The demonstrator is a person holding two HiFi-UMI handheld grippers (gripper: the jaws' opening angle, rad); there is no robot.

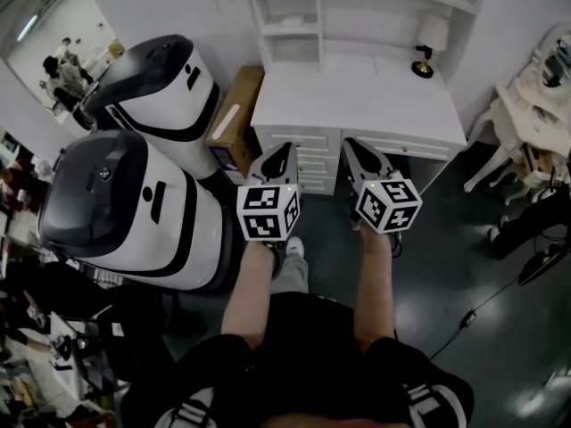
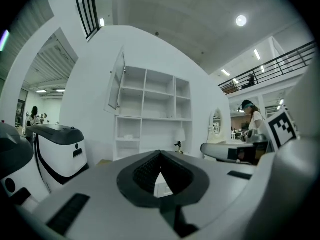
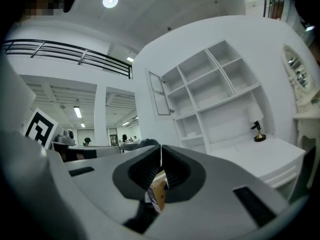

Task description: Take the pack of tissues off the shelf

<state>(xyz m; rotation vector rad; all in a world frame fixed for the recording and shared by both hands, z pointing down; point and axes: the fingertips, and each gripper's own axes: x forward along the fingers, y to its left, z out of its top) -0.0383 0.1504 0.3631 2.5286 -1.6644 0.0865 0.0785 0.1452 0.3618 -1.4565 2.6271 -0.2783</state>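
A white desk [image 1: 375,96] carries a hutch of open shelves [image 1: 294,16] at its back. A small pale pack, probably the tissues [image 2: 128,136], lies in a lower left compartment; it is also faint in the right gripper view as the pack [image 3: 193,133]. I cannot make it out in the head view. My left gripper [image 1: 287,152] and right gripper [image 1: 351,146] are side by side at the desk's front edge, well short of the shelves. On both, the jaw tips meet and nothing is between them.
A small lamp [image 1: 426,47] stands at the desk's back right. A cardboard box [image 1: 236,119] leans at the desk's left, beside two large white and black machines [image 1: 125,203]. A white chair [image 1: 522,123] is at the right. People stand far off at the left.
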